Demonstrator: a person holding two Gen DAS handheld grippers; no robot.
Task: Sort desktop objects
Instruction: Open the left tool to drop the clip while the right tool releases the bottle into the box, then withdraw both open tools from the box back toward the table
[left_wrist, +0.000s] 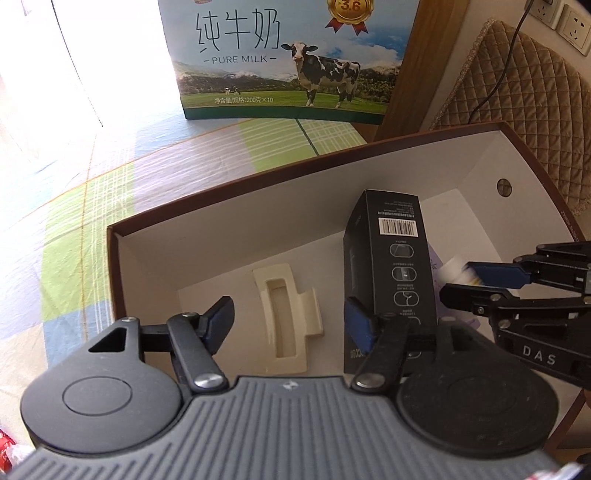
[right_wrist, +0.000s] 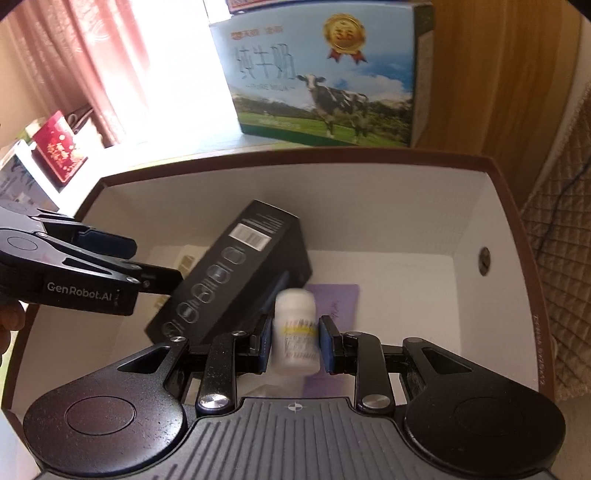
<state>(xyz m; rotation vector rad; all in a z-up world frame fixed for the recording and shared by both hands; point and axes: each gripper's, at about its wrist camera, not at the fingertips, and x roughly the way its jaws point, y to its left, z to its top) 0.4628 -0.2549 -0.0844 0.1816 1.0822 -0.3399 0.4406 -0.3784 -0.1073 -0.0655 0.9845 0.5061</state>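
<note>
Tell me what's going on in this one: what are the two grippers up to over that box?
A person is sorting items into an open brown storage box. The right gripper is shut on a small white bottle, held inside the box above a purple card. The left gripper is open and empty, over a cream plastic insert. A black carton leans between them. A milk carton stands behind the box.

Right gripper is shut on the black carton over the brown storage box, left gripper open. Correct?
Not quite. The right gripper is shut on the white bottle, not the black carton, which lies loose inside the brown storage box; the right wrist view shows this. The left gripper is open, as stated.
</note>
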